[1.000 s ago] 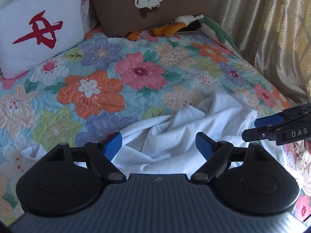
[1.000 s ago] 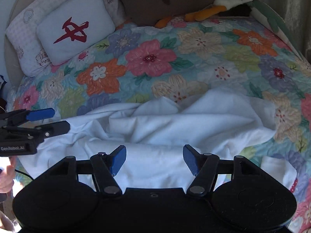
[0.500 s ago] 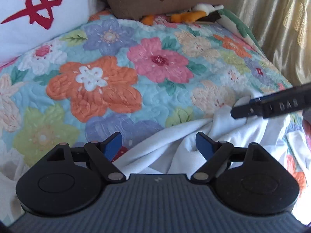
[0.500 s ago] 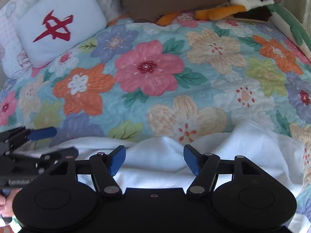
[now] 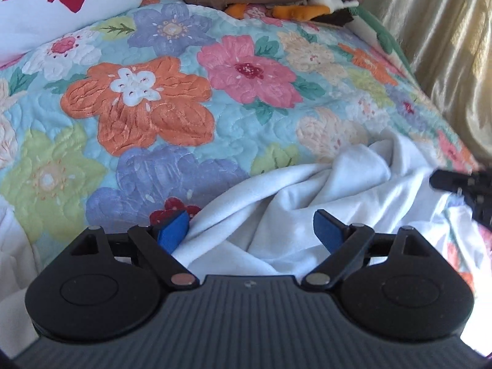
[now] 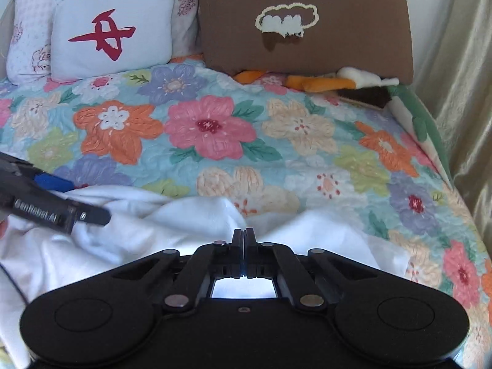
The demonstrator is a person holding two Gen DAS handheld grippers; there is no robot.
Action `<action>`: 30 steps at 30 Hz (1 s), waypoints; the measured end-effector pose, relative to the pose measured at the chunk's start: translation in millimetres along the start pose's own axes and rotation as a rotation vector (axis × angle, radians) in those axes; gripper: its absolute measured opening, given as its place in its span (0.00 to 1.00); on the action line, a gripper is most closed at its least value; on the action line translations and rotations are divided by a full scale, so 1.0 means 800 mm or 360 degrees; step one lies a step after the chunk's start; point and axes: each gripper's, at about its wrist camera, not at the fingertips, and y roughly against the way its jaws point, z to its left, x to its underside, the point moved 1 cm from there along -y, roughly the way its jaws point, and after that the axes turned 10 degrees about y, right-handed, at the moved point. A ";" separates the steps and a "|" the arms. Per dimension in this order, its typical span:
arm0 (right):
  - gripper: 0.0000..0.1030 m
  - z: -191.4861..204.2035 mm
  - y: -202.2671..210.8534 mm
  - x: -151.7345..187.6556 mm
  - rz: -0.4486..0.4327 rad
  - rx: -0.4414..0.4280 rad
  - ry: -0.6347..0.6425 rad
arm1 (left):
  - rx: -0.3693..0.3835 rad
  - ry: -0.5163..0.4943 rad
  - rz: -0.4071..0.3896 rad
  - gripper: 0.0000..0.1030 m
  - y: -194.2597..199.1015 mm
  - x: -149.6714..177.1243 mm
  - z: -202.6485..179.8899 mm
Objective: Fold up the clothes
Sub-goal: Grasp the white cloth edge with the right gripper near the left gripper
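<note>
You had the right gripper (image 6: 243, 236) pinched on the soft, limp white garment (image 5: 307, 212), your left gripper (image 5: 250, 230) gaping over its bunched edge.

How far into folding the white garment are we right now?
Early. Nothing looks folded: the white garment lies bunched in loose creases on the floral quilt. In hand: the right tool has its fingers shut at the cloth's near edge, apparently pinching it, while the left tool is open with cloth between its fingers. Left: close the left tool, spread the garment flat, then make every fold.
</note>
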 end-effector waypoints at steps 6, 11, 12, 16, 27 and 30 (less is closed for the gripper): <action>0.23 -0.021 0.016 0.016 -0.0026 -0.0127 -0.0197 | -0.0060 -0.0070 -0.0020 0.86 -0.013 0.002 -0.013; 0.55 -0.015 -0.023 -0.013 -0.0005 -0.0151 -0.0214 | 0.0063 -0.0034 -0.0164 0.84 -0.005 -0.003 -0.021; 0.56 -0.011 -0.033 -0.021 0.0006 -0.0120 -0.0163 | 0.0072 -0.0048 -0.0156 0.84 -0.004 -0.004 -0.025; 0.57 -0.010 -0.073 -0.053 0.0071 -0.0245 -0.0131 | -0.0069 -0.0221 -0.0157 0.75 -0.008 -0.003 -0.039; 0.10 0.021 -0.072 -0.021 0.0057 -0.0145 0.0076 | -0.0290 -0.0751 -0.0062 0.90 -0.038 0.038 -0.061; 0.09 0.027 -0.025 -0.012 -0.0062 -0.0062 0.0154 | -0.0224 -0.0784 -0.0110 0.90 -0.025 0.042 -0.065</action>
